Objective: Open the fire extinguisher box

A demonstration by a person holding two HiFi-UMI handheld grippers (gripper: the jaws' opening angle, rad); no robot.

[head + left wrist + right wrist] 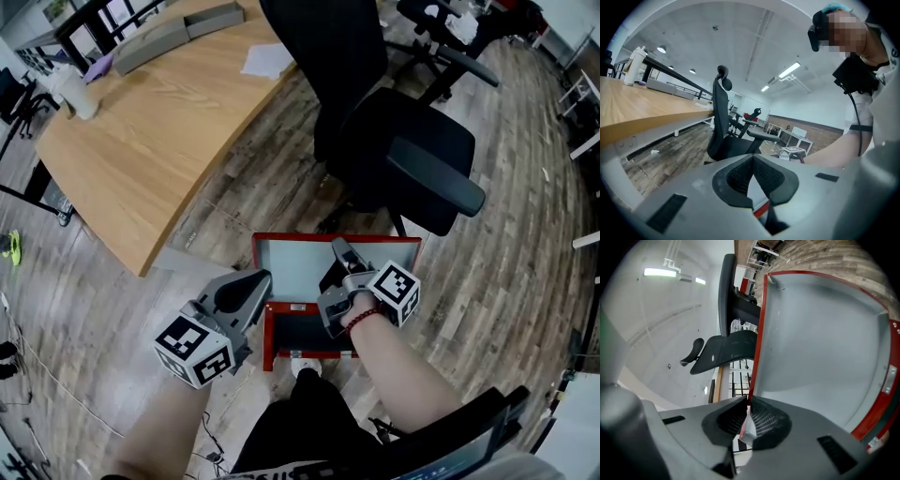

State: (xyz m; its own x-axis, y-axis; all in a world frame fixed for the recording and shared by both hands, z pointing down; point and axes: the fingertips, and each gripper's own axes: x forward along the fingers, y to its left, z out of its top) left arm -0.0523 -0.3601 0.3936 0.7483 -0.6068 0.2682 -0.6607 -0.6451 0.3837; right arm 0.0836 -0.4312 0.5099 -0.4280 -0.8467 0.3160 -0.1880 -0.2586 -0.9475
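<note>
The red fire extinguisher box [269, 339] lies on the wood floor with its lid [300, 264] swung up, the grey inside facing me. My right gripper [339, 253] reaches over the lid's right part. In the right gripper view the gripper [747, 414] is shut on the lid's red edge [758, 341], with the grey panel [820, 343] spreading to the right. My left gripper [262, 279] hovers at the box's left side, over the opening's corner. In its own view the left gripper [752, 160] is shut with nothing between the pads; a sliver of red box [761, 209] shows beneath.
A black office chair [394, 141] stands right behind the lid. A curved wooden desk [159, 122] with a white bottle [80, 94] and grey trays [178, 33] fills the upper left. The person's dark-clad legs [309, 417] are just in front of the box.
</note>
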